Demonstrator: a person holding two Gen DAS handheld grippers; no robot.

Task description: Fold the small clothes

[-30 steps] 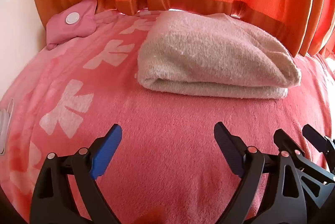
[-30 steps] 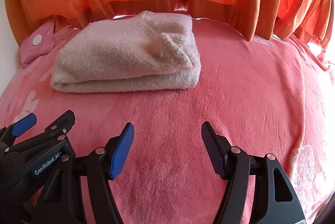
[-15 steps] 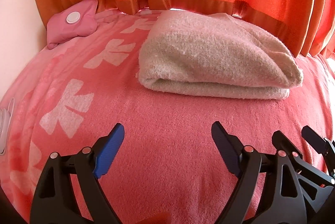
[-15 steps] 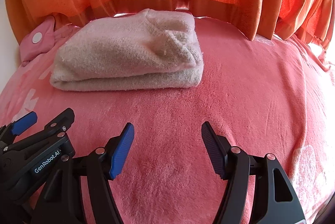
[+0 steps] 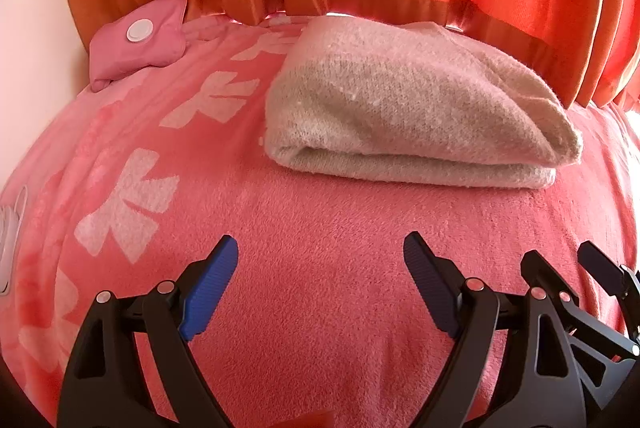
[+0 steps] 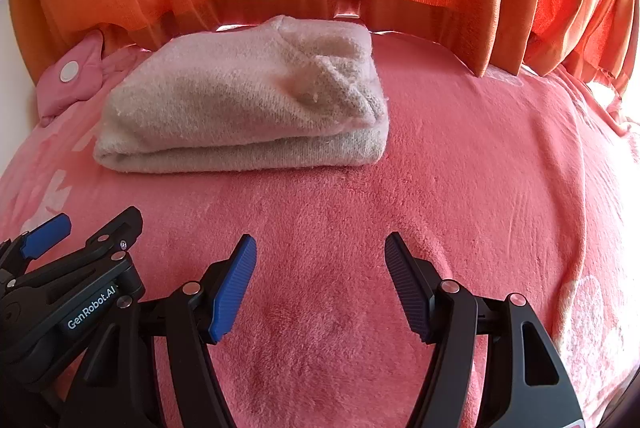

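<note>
Both tongs, my left (image 5: 320, 284) and right (image 6: 320, 280), spread and empty above the pink blanket (image 6: 460, 188); folded beige garment (image 5: 400, 116) lies ahead. Folding looks complete; next, probably set it aside.

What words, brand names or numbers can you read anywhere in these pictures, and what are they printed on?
"GenRobot.AI": white lettering on the black body of the left hand-held gripper, seen in the right wrist view.
No other readable text: the white shapes on the pink blanket are a pattern, and the white disc on the small pink pouch is blank.
</note>
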